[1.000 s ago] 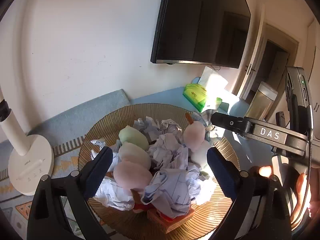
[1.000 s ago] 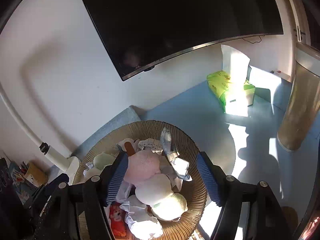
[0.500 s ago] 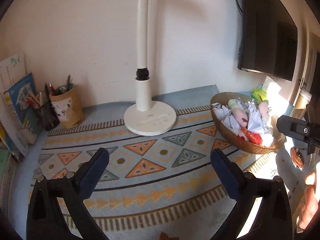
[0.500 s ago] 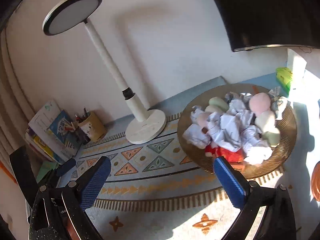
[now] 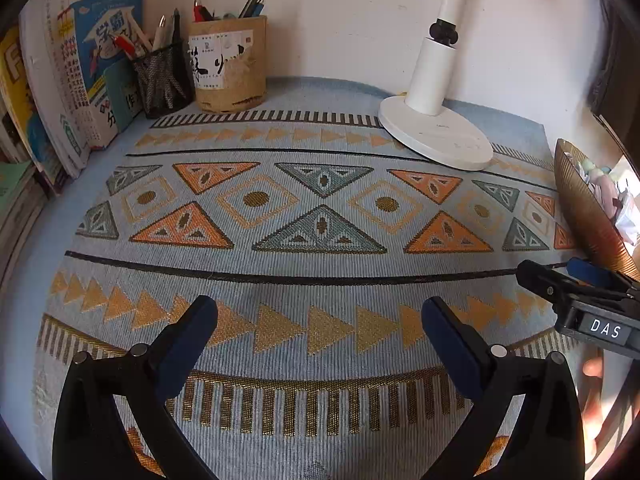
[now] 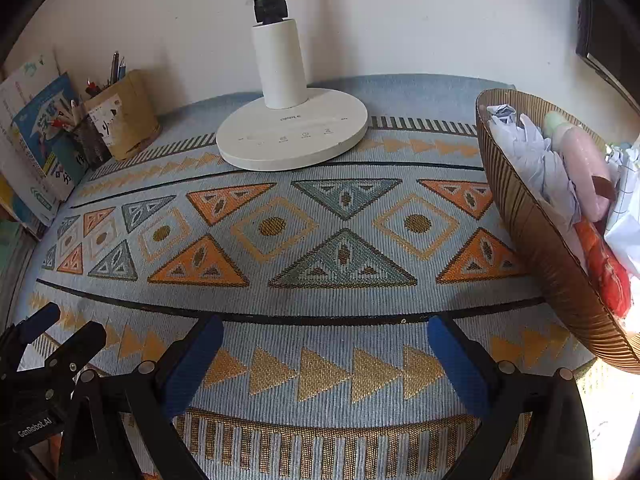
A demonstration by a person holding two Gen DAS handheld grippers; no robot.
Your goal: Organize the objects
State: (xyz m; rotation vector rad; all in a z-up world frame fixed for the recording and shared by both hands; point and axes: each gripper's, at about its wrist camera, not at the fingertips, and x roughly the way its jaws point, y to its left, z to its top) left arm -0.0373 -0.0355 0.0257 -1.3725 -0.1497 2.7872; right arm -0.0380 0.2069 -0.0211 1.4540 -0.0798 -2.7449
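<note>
A brown ribbed basket [image 6: 532,240] stands at the right of the patterned mat [image 6: 320,240]. It holds crumpled white paper [image 6: 532,152], a pink egg-shaped object [image 6: 584,164], a pale green one [image 6: 556,120] and a red packet [image 6: 604,268]. The basket's edge also shows in the left wrist view [image 5: 584,208]. My left gripper [image 5: 318,322] is open and empty, low over the mat. My right gripper [image 6: 324,346] is open and empty, just left of the basket. The right gripper shows in the left wrist view [image 5: 576,280], and the left gripper shows at the right wrist view's bottom left [image 6: 48,340].
A white desk lamp [image 6: 292,132] stands at the back of the mat. A tan pen holder [image 5: 228,64], a black mesh pen cup [image 5: 160,76] and upright books [image 5: 68,72] stand at the back left against the wall.
Both grippers have swung left and down from above the basket to low over the mat. The basket has gone from the middle of both views to their right edge. Both stay open.
</note>
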